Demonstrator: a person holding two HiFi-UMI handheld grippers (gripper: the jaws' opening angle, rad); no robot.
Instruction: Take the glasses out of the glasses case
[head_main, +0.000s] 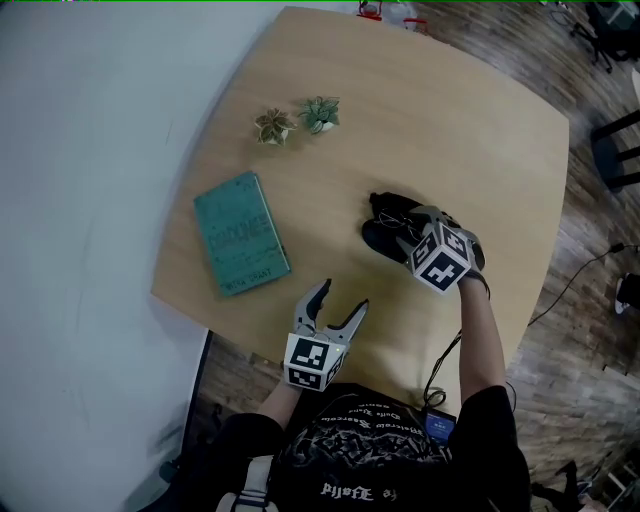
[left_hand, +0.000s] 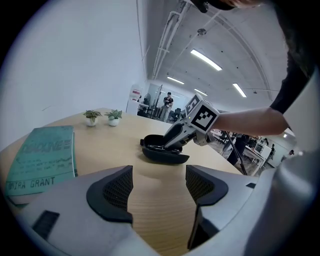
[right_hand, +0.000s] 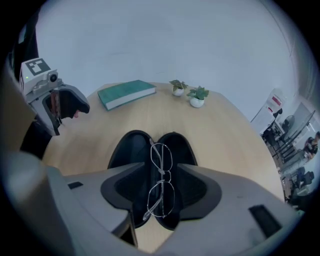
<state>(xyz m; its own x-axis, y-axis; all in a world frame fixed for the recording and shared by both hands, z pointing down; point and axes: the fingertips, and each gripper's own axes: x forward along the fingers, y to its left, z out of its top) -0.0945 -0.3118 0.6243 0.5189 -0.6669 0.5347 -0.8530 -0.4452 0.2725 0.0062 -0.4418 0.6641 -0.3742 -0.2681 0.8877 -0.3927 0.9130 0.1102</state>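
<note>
A black glasses case (right_hand: 131, 150) lies open on the wooden table (head_main: 440, 120), with thin-framed glasses (right_hand: 161, 171) resting along its hinge. My right gripper (right_hand: 162, 192) points steeply down into the case, jaws open on either side of the glasses without pressing them. In the head view the right gripper (head_main: 400, 228) hangs over the case (head_main: 380, 240) right of centre. My left gripper (head_main: 342, 298) hovers open and empty near the table's front edge, apart from the case. From the left gripper view (left_hand: 159, 187) the case (left_hand: 162, 155) lies ahead with the right gripper (left_hand: 172, 142) dipping into it.
A green book (head_main: 240, 235) lies at the table's left. Two small potted plants (head_main: 273, 126) (head_main: 320, 114) stand behind it. Bare wood lies between the left gripper and the case. The table's front edge runs just under the left gripper.
</note>
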